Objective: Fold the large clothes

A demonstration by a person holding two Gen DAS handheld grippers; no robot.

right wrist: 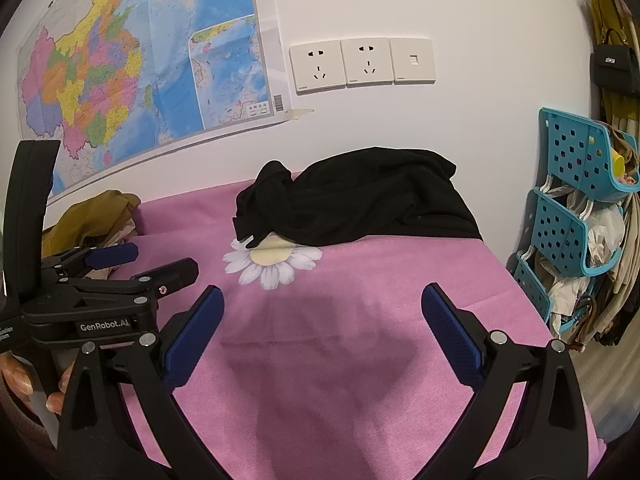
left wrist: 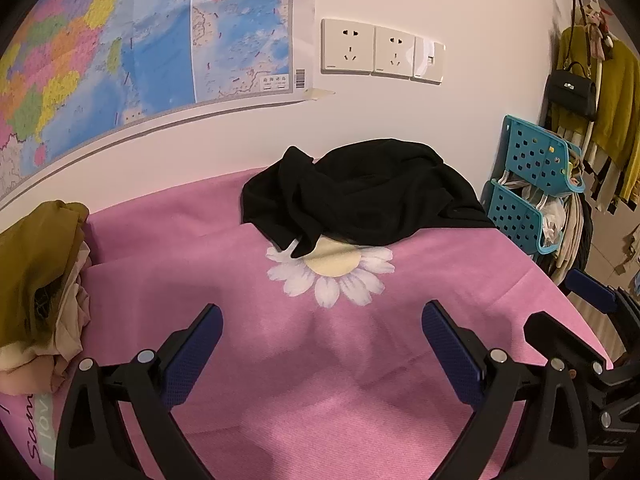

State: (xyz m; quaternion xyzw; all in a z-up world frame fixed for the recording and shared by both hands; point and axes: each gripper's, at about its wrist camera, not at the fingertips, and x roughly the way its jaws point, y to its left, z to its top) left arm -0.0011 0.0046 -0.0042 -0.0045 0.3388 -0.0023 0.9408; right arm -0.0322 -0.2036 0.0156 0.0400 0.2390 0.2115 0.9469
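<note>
Left tool: its two blue-padded fingers are spread wide with nothing between them — it hangs above the pink cloth, short of the daisy print. In the right wrist view the same tool shows at the left edge, side-on and gaping, gripped by the person's left hand.

Right tool: fingers likewise parted wide and holding nothing, above bare pink cloth. In the left wrist view it appears at the right edge, just beside the left tool, with its blue pad facing up.

Black garment: a large dark piece of clothing, crumpled in a loose heap at the far side of the bench, against the wall. Its near edge overlaps the top of the daisy. Both tools are well apart from it.

Bench cover: a pink cloth with creases, printed with a white daisy that has a pale yellow centre.

Other clothes: an olive and cream pile on the bench's left edge, near the left tool but not touching it.

Wall: a coloured map hangs at the left, and a row of white sockets sits to its right.

Right of the bench: a teal perforated rack stuffed with bags — behind it hang yellow-green garments and a black handbag.
</note>
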